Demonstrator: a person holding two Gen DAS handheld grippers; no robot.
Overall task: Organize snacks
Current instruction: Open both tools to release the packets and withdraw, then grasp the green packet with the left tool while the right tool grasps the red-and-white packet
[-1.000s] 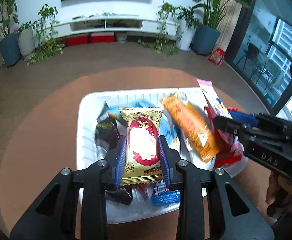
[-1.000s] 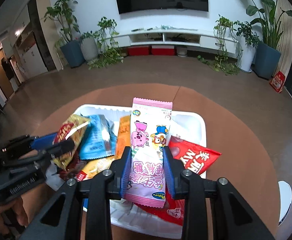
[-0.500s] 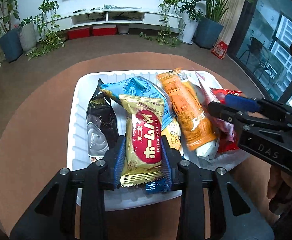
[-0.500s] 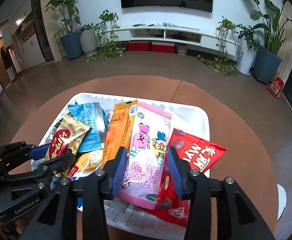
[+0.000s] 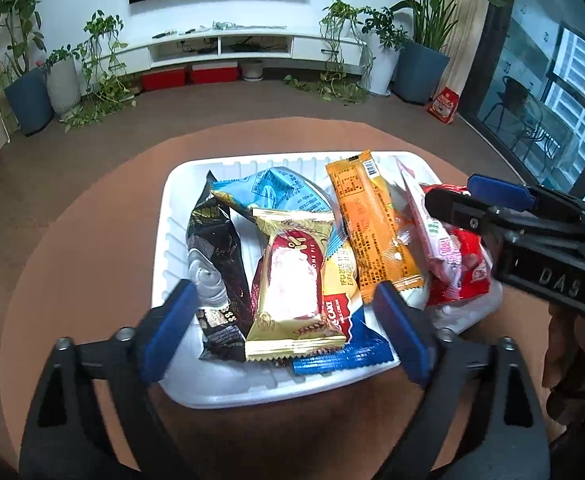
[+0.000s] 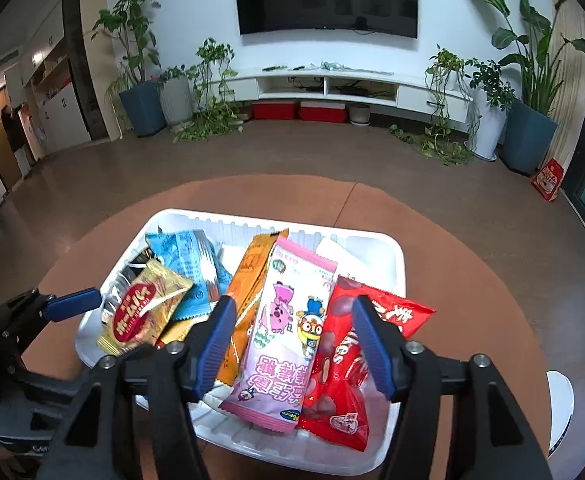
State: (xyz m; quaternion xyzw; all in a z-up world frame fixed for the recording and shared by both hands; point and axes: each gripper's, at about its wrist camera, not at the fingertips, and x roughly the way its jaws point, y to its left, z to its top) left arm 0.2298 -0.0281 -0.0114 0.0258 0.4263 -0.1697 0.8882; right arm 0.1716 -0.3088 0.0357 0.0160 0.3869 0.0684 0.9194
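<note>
Both claws have just been opening and let their packets drop into the white tray (image 5: 160, 264). Left gripper (image 5: 284, 320) stands spread, the gold packet (image 5: 292, 284) lying loose between its pads; right gripper (image 6: 294, 344) is spread around the pink packet (image 6: 284, 332). Black, blue, orange and red packets crowd the tray. Bare brown table (image 5: 72, 260) rings it.

Snack packets (image 5: 292, 276) lie in the tray (image 5: 164, 240) on the table (image 5: 84, 248).
</note>
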